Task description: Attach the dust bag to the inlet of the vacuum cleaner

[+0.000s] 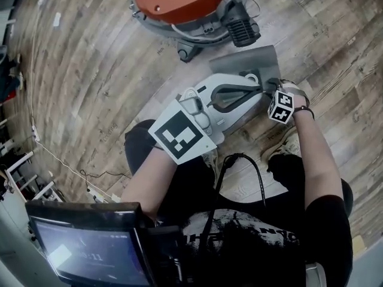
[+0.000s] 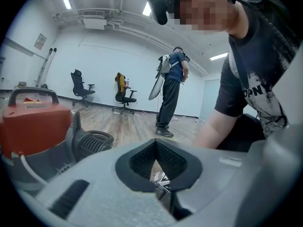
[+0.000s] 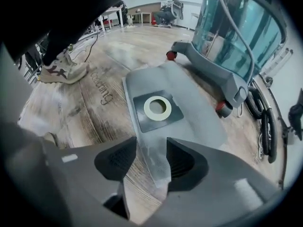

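1. Bare wood-plank floor (image 3: 80, 122) lies open between the flat grey dust bag (image 3: 161, 112) and the person's pale shoe (image 3: 61, 70).
2. Just beyond the bag, a teal see-through drum on a grey wheeled base (image 3: 236, 37) blocks the way, with black hoses (image 3: 265, 126) crowding its right side.
3. A red-topped grey vacuum cleaner (image 1: 185, 8) stands close beside the bag.
4. The bag's near corner fills the gap between the right gripper's (image 3: 151, 160) parted jaws.

The dust bag (image 3: 199, 126) is a flat grey pouch spread on the wooden floor (image 1: 90, 70). Its dark square collar (image 3: 144, 121), with a pale ring round the opening, faces up. The bag lies just beside the vacuum cleaner (image 1: 179, 2) and is not attached to it. The vacuum cleaner stands upright on castors, with an orange-red top and a grey base.
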Available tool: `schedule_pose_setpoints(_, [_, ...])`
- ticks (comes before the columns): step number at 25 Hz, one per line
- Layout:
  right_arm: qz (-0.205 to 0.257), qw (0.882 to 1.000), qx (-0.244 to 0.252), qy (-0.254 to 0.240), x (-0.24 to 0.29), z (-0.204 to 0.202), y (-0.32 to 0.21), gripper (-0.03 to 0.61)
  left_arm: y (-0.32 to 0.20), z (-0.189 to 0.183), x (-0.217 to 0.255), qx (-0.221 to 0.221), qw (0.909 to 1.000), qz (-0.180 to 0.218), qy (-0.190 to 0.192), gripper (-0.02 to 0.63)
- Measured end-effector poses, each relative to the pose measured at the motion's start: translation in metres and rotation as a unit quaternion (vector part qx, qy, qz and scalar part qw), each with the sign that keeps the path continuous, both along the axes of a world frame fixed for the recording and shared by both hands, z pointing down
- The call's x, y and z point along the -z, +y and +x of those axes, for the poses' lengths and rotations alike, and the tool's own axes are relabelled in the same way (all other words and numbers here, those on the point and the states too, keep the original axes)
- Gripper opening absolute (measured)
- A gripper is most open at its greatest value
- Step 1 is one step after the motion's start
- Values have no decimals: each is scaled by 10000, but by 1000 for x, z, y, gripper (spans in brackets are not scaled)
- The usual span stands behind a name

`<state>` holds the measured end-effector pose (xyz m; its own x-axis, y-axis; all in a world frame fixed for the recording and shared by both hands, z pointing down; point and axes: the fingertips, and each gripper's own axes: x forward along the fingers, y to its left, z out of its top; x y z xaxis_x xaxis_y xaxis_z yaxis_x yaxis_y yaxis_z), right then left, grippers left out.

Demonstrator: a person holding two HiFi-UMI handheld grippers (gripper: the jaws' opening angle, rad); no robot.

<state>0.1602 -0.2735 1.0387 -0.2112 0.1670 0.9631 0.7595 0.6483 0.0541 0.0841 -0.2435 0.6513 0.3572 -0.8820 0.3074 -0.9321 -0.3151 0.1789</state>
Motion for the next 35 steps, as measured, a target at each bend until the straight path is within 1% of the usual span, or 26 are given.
schedule_pose_setpoints(3, [202, 9995, 144, 182, -16, 5, -4, 191, 6, -6, -6, 123, 9999, -86, -20, 0])
schedule_pose_setpoints(7, [365, 9987, 284, 210, -26, 0, -2, 150, 12, -12, -14, 232, 9996, -145, -30, 0])
schedule_pose_setpoints(10, [421, 9981, 380, 236, -28, -1, 0, 135, 14, -17, -17, 343, 9992, -159, 89, 0])
schedule_pose_setpoints(14, [403, 9979, 420, 269, -26, 0, 1, 67, 10, -21, -27, 453, 9977, -358, 357, 0])
schedule_pose_setpoints(17, [398, 9978, 451, 269, -20, -1, 1, 23, 4, -23, -32, 435, 9965, -442, 556, 0])
schedule_pose_setpoints(19, [353, 9980, 451, 251, -11, -3, 1, 17, 3, -23, -34, 401, 9964, -483, 568, 0])
schedule_pose_setpoints(24, [198, 9985, 510, 97, 24, -13, 0, 14, 1, -23, -38, 215, 9974, -556, 413, 2])
schedule_pose_setpoints(28, [-31, 9991, 419, -62, 58, -20, 4, 14, 3, -21, -45, 74, 9972, -673, 304, 2])
schedule_pose_setpoints(31, [-193, 9986, 471, -142, 85, -21, 7, 14, 4, -21, -49, -15, 9971, -741, 181, 2])
schedule_pose_setpoints(35, [-498, 9980, 339, -206, 129, -24, 2, 12, 4, -19, -54, -111, 9969, -752, 181, 45])
